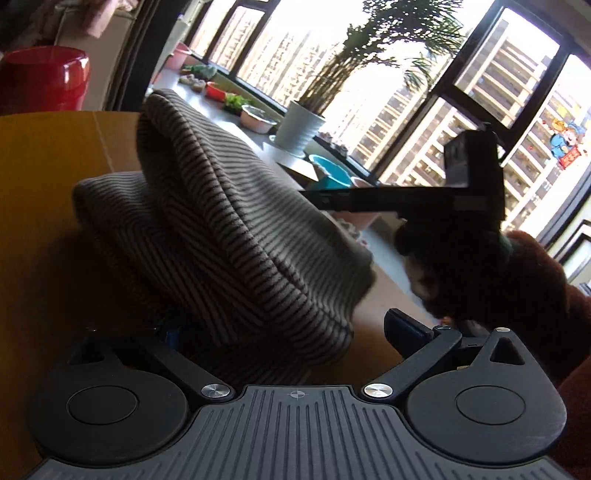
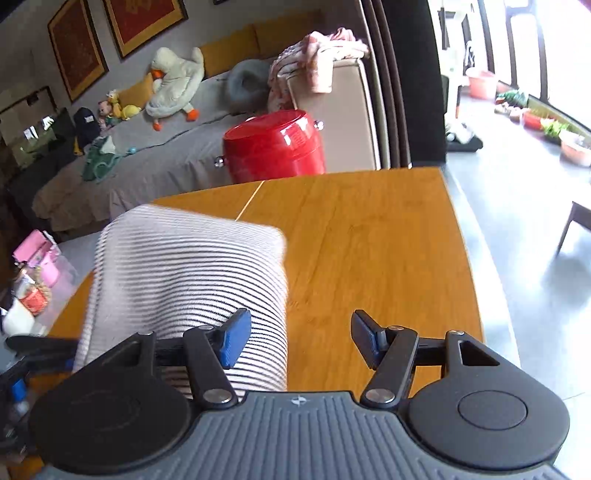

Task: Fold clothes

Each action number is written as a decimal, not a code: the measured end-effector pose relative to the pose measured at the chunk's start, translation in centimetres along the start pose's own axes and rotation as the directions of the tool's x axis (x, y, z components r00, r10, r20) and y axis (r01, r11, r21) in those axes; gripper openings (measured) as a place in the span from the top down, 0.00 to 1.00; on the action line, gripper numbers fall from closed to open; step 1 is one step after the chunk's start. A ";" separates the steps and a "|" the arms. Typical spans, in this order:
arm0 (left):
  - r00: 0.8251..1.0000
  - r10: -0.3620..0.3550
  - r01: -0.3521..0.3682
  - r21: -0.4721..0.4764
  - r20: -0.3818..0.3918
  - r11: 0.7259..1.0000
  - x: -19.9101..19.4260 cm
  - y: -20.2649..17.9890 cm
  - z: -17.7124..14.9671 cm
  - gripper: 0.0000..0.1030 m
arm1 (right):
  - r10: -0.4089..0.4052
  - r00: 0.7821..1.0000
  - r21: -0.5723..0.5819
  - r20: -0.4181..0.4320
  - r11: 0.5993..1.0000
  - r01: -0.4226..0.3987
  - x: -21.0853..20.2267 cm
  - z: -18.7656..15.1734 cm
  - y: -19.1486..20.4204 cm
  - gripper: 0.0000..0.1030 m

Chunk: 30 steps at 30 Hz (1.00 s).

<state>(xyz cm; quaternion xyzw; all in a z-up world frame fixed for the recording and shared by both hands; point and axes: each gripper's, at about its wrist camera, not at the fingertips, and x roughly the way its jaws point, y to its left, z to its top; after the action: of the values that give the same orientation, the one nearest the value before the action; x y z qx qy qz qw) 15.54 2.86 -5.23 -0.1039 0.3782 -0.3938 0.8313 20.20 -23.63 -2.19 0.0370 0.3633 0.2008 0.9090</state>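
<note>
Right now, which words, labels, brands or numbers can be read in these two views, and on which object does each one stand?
None is readable.
Window sticker: red banner, characters too blurred.
Red jar label: too small.
Framed pictures: no legible text.

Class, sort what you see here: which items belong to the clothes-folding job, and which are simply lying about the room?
Part of the job:
- striped garment
- wooden table it lies on
- left gripper
- right gripper

Just lying about:
- red drum-shaped container
- plush duck on the sofa
- pink blanket
- potted plant by the window
</note>
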 end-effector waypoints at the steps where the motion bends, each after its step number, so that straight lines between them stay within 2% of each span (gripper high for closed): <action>1: 0.999 -0.031 0.031 0.010 -0.006 0.999 0.4 -0.7 -0.3 0.01 | -0.015 1.000 -0.017 0.001 1.000 0.015 0.0 0.3 0.2 0.40; 4: 0.992 -0.123 0.124 0.040 -0.026 0.991 1.4 -2.9 -1.4 0.01 | -0.019 1.000 -0.065 0.009 0.998 0.019 -1.0 0.6 1.1 0.40; 8: 0.997 -0.009 0.006 0.045 0.074 0.999 -2.0 -2.1 -1.0 0.01 | 0.011 0.998 -0.124 0.066 0.992 -0.002 -3.6 0.4 2.4 0.40; 11: 0.985 0.079 -0.086 0.040 0.151 0.995 -4.6 -1.4 -0.6 0.01 | 0.068 0.990 -0.152 0.121 0.987 -0.049 -5.8 -0.1 3.5 0.37; 12: 0.978 0.108 -0.117 0.037 0.176 0.992 -5.4 -1.2 -0.5 0.01 | 0.086 0.988 -0.184 0.129 0.981 -0.061 -6.4 -0.5 4.3 0.34; 14: 0.946 0.226 -0.234 0.006 0.233 0.972 -6.8 -0.4 -0.3 0.00 | 0.112 0.985 -0.271 0.133 0.960 -0.072 -7.0 -1.2 6.4 0.33; 16: 0.913 0.322 -0.325 -0.032 0.251 0.945 -7.2 0.5 0.1 0.00 | 0.121 0.983 -0.376 0.138 0.925 -0.061 -6.8 -2.0 8.8 0.33; 17: 0.900 0.357 -0.357 -0.048 0.250 0.933 -7.2 0.9 0.3 0.00 | 0.126 0.982 -0.422 0.139 0.905 -0.057 -6.5 -2.4 10.0 0.32; 21: 0.867 0.435 -0.432 -0.068 0.243 0.899 -7.2 1.2 0.3 0.00 | 0.134 0.986 -0.549 0.099 0.834 -0.058 -4.0 -4.5 13.7 0.31; 22: 0.864 0.444 -0.441 -0.069 0.240 0.895 -7.2 1.2 0.3 0.00 | 0.128 0.987 -0.558 0.097 0.828 -0.053 -3.6 -4.6 14.0 0.41; 23: 0.865 0.443 -0.439 -0.072 0.237 0.896 -7.5 1.2 0.1 0.00 | 0.117 0.987 -0.552 0.107 0.833 -0.039 -3.5 -4.3 13.9 0.70; 24: 0.866 0.441 -0.437 -0.075 0.234 0.896 -7.7 1.3 -0.1 0.00 | 0.105 0.988 -0.545 0.117 0.838 -0.025 -3.4 -3.9 13.8 0.75; 25: 0.873 0.426 -0.421 -0.073 0.239 0.904 -7.9 1.2 -0.1 0.00 | 0.102 0.985 -0.517 0.136 0.856 -0.018 -3.7 -3.2 13.4 0.88; 26: 0.879 0.409 -0.405 -0.070 0.245 0.912 -8.1 1.2 -0.1 0.00 | 0.106 0.981 -0.467 0.162 0.884 -0.018 -4.5 -2.1 12.8 0.93; 27: 0.885 0.392 -0.388 -0.068 0.251 0.919 -8.3 1.2 0.0 0.00 | 0.108 0.977 -0.430 0.186 0.903 -0.018 -5.3 -1.2 12.1 0.93; 30: 0.901 0.336 -0.334 -0.055 0.273 0.941 -8.4 1.1 0.3 0.00 | 0.110 0.971 -0.388 0.211 0.922 -0.020 -6.8 0.4 11.1 0.93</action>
<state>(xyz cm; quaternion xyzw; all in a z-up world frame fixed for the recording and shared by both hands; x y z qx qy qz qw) 12.94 9.71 -0.94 -0.0949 0.2709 -0.2253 0.9311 12.27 -16.11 4.83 -0.1062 0.2087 0.2925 0.9272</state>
